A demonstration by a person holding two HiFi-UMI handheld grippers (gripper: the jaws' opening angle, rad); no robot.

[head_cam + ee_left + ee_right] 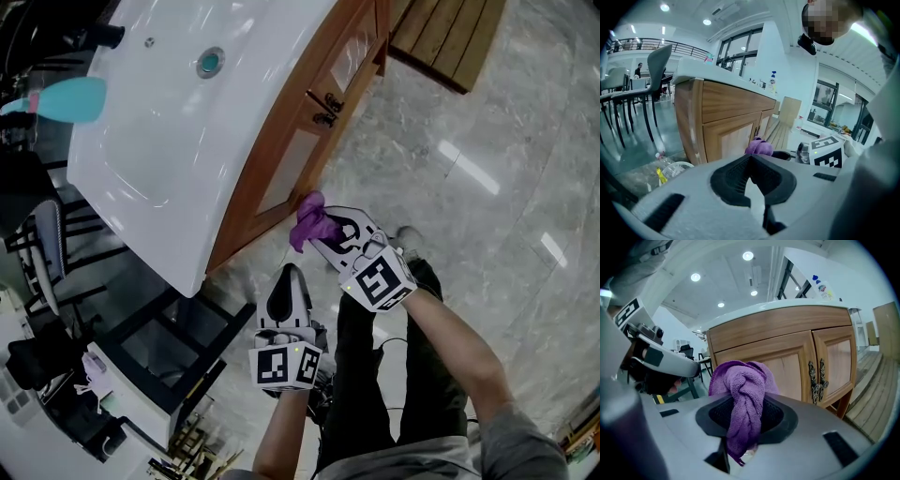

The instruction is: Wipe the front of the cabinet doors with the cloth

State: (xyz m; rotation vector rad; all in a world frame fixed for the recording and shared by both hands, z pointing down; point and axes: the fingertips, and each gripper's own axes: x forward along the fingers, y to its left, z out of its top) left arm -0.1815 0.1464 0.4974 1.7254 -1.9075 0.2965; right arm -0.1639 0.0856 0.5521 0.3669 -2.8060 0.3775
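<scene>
Your right gripper (328,236) is clamped on the purple cloth (307,221). The cloth stands bunched and twisted between its jaws, with a loose end hanging below them. You hold the cloth just beside the front of the wooden cabinet door (286,169), low down and towards the corner of the cabinet. No view settles whether it touches the wood.

Your left gripper (288,281) hangs nearer your body, beside the right one and apart from the cabinet. Its jaws are closed together with nothing between them.

The two ornate door handles (325,106) sit where the doors meet, further along the front from the cloth. The white washbasin top (159,141) overhangs the doors. A teal bottle (70,98) lies at its far edge.
</scene>
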